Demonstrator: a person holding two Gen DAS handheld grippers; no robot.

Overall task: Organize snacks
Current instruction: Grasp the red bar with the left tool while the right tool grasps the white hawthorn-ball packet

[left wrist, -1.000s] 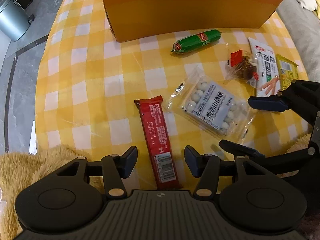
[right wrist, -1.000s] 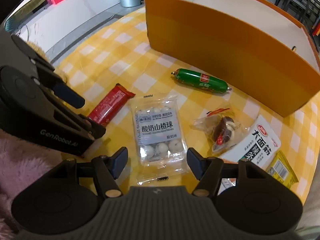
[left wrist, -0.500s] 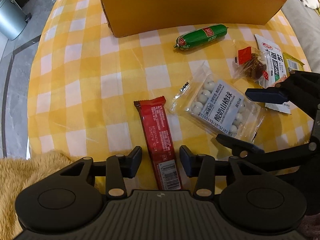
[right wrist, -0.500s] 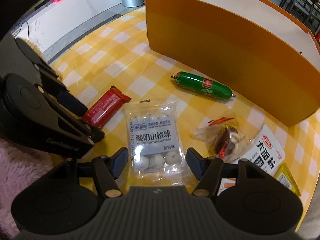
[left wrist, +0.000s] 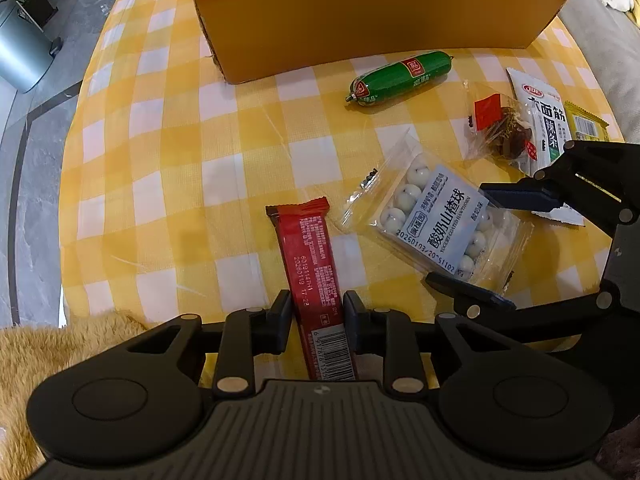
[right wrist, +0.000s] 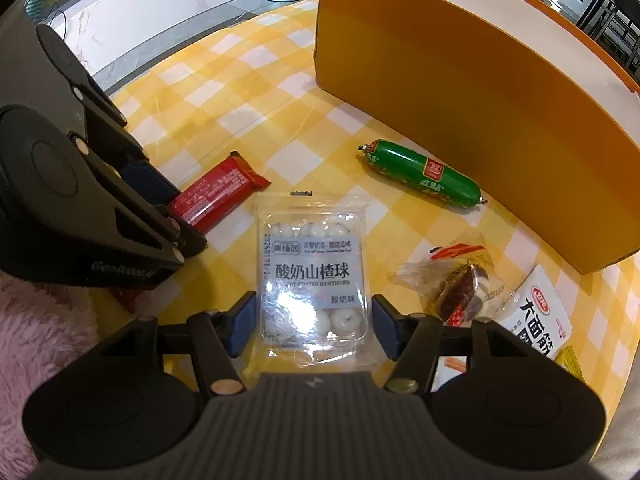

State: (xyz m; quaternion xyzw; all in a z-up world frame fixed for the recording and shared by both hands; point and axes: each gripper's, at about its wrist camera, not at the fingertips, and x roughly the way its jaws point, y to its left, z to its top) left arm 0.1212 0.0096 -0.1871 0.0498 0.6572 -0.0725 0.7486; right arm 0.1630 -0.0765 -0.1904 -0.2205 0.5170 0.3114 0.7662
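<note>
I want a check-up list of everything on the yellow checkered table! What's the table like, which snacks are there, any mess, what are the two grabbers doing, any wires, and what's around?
Surface: yellow-and-white checked cloth, smooth, some creases.
Job's things: orange box, open top; red bar; clear pack of white balls; green sausage; dark candy in clear wrapper; white noodle-snack packet; yellow packet, partly hidden.
Clutter: nothing seen.
Grippers: left gripper has its fingers against the red bar's sides; right gripper open, straddling the ball pack.
Cables: thin wire on the floor far off.
Surroundings: fuzzy tan blanket, grey bin, potted plant.
</note>
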